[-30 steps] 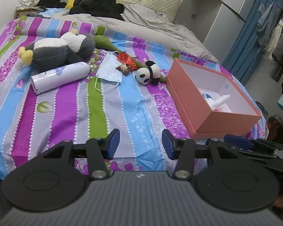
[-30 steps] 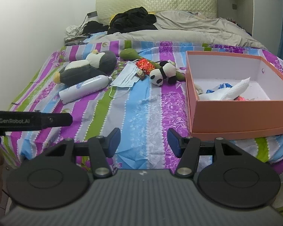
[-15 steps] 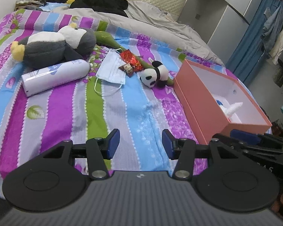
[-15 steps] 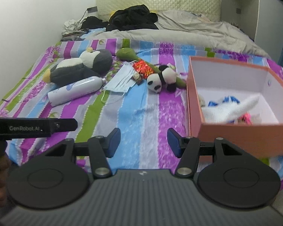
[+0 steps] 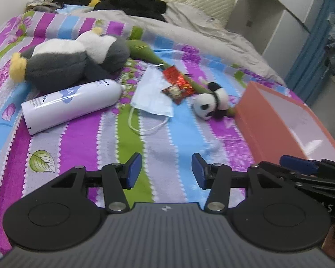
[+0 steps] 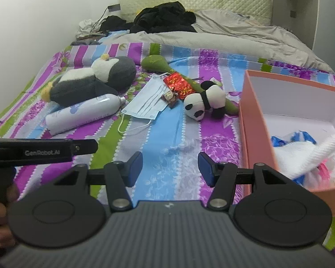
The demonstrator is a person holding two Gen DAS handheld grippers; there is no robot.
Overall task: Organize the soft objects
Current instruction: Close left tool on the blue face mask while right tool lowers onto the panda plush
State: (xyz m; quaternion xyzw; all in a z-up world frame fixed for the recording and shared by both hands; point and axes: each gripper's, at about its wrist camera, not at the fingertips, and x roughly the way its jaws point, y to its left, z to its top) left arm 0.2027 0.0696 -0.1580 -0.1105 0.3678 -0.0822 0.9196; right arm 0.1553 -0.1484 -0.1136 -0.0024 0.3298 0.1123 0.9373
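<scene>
Both claws are closer in over the bed now, toys looming bigger than a second ago.

Left claw (image 5: pixel 166 170) and right claw (image 6: pixel 170 169) hang half-open with nothing between the pads, probably ready for a grab. Small black-and-white plush panda (image 6: pixel 203 102) lies on the striped purple-blue-green bedsheet (image 6: pixel 163 134), just beside the open salmon-pink cardboard box (image 6: pixel 255 120) that already has soft white stuff in it, so I'd guess it goes in next. Big grey-and-white plush penguin (image 5: pixel 73 63) sits further back, touching the white spray bottle (image 5: pixel 71 105).

open left gripper (image 5: pixel 166 170), panda plush (image 5: pixel 208 103), somewhat blurred
</scene>
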